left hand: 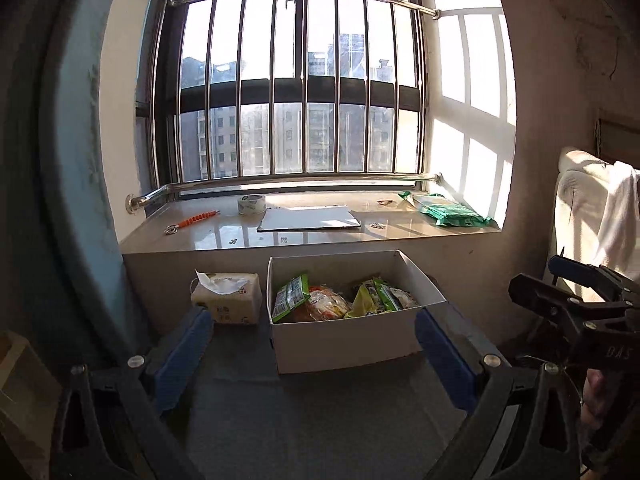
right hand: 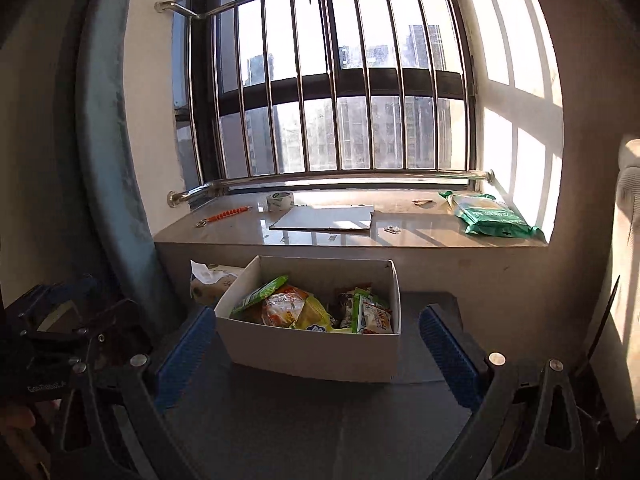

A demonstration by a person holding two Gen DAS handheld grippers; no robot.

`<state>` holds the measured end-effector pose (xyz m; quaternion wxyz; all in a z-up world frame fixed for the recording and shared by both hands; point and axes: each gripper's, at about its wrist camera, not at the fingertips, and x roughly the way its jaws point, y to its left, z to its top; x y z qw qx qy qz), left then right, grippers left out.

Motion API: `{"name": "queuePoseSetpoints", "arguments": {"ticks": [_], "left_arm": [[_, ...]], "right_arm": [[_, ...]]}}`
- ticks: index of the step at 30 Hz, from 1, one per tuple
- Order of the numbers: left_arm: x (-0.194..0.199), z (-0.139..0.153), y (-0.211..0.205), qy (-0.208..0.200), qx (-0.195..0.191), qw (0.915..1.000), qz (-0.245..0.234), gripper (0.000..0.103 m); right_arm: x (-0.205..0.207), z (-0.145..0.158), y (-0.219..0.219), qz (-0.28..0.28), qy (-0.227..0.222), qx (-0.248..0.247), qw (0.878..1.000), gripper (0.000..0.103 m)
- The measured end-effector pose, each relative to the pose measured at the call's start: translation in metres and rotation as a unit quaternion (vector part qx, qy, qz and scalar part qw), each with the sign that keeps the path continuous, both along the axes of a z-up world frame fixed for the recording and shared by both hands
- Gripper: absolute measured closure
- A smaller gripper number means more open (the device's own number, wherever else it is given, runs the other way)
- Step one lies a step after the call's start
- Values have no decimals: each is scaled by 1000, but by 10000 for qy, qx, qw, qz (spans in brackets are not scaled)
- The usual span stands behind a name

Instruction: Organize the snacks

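Snack packets (left hand: 320,304), roughly six, fill one white box (left hand: 348,340); two grippers gape

Sunlit barred window (left hand: 296,88) above a glossy stone sill (left hand: 304,232).

My left camera looks forward along my left claw (left hand: 314,354) toward the window (left hand: 296,80), with the box (left hand: 348,340) near and slightly right of centre. My right camera faces the same way from further right, the box (right hand: 320,348) just left of centre. Both share box, sill (left hand: 304,232) and window.
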<state>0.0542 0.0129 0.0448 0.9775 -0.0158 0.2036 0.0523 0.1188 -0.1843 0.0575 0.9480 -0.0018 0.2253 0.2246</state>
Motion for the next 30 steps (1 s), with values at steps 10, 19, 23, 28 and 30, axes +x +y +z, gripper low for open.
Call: {"name": "queuePoseSetpoints", "arguments": {"ticks": [10, 19, 23, 28, 30], "left_arm": [[-71, -18, -18, 222, -387, 9990, -2, 0], [-73, -13, -22, 159, -283, 9995, -1, 0], [-71, -14, -22, 192, -293, 9994, -65, 0], [-71, -15, -22, 196, -306, 9993, -77, 0], [-71, -15, -21, 203, -328, 9992, -97, 0]], "right_arm": [[-76, -19, -28, -34, 301, 156, 9994, 0], [-80, -20, -20, 86, 255, 114, 9996, 0], [-81, -21, -22, 70, 282, 141, 9995, 0], [-81, -19, -23, 77, 263, 159, 9995, 0], [-82, -19, -21, 98, 278, 163, 9994, 0]]}}
